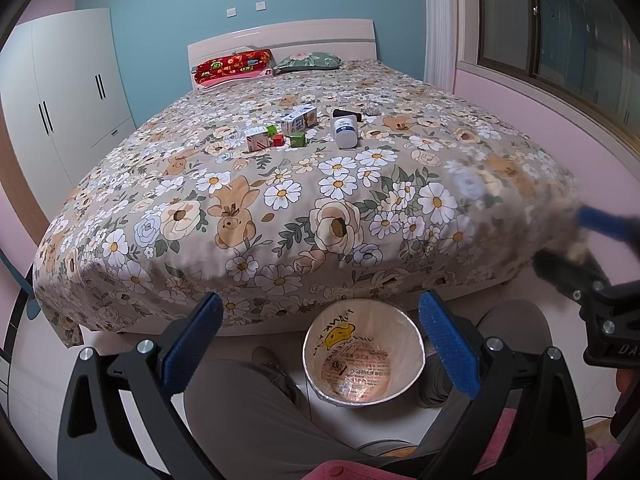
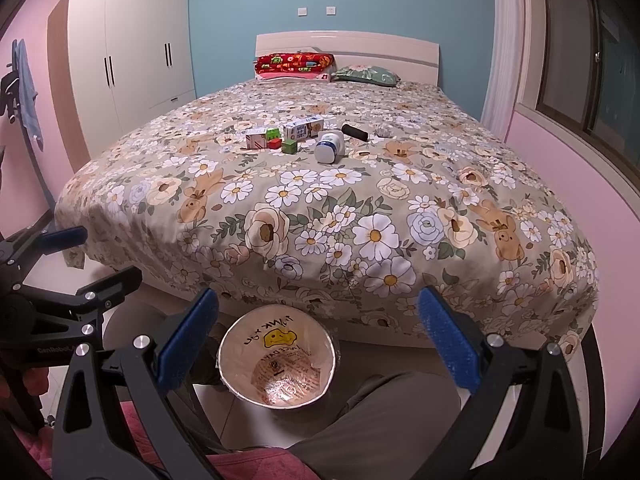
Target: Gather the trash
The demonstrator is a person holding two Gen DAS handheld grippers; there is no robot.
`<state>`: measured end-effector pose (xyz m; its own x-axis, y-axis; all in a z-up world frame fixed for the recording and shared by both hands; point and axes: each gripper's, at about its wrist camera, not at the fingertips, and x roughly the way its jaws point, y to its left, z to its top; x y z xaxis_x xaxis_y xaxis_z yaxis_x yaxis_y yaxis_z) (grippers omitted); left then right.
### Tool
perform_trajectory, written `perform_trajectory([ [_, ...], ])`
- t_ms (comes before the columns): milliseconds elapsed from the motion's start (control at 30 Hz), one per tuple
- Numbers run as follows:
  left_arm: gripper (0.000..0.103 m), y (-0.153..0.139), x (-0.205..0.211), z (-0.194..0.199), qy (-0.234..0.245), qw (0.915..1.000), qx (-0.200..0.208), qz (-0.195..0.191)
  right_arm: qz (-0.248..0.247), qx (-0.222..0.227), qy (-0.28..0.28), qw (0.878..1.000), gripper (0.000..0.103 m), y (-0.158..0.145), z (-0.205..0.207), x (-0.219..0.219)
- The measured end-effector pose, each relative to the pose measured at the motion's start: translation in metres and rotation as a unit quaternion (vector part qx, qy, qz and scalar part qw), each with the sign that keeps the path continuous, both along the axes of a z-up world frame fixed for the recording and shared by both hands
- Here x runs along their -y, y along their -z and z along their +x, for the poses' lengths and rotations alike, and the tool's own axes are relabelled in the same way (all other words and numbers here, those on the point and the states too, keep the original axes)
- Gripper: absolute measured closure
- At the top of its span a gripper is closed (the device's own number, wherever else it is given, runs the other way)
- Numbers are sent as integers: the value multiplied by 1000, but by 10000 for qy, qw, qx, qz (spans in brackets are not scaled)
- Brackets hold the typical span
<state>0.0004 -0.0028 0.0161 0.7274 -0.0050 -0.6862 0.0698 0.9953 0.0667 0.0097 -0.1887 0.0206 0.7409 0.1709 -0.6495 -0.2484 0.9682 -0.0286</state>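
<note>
Trash lies mid-bed on the floral bedspread (image 1: 280, 200): a red-white carton (image 1: 257, 139), a blue-white milk carton (image 1: 299, 117), green (image 1: 298, 139) and red (image 1: 279, 140) cubes, a white jar with a blue label (image 1: 346, 131), a black cylinder (image 1: 347, 114) and a crumpled wad (image 1: 373, 111). They show in the right wrist view too: jar (image 2: 329, 147), milk carton (image 2: 303, 128). A bag-lined bin (image 1: 363, 354) (image 2: 277, 362) stands on the floor at the bed's foot. My left gripper (image 1: 320, 344) and right gripper (image 2: 318, 340) are open and empty above the bin.
A white wardrobe (image 1: 68, 92) stands left of the bed. Red (image 1: 234, 65) and green (image 1: 310, 62) pillows lie at the headboard. A window (image 1: 560, 40) and pink wall are on the right. The person's legs (image 1: 248, 412) flank the bin.
</note>
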Motion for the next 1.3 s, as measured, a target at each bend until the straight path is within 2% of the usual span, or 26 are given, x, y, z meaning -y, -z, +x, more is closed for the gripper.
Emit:
perform_trajectory([
  [1300,4,12,-4,3,-8,9999,-81,-63,-129,-1,19,9999,5,3,-1,-2],
])
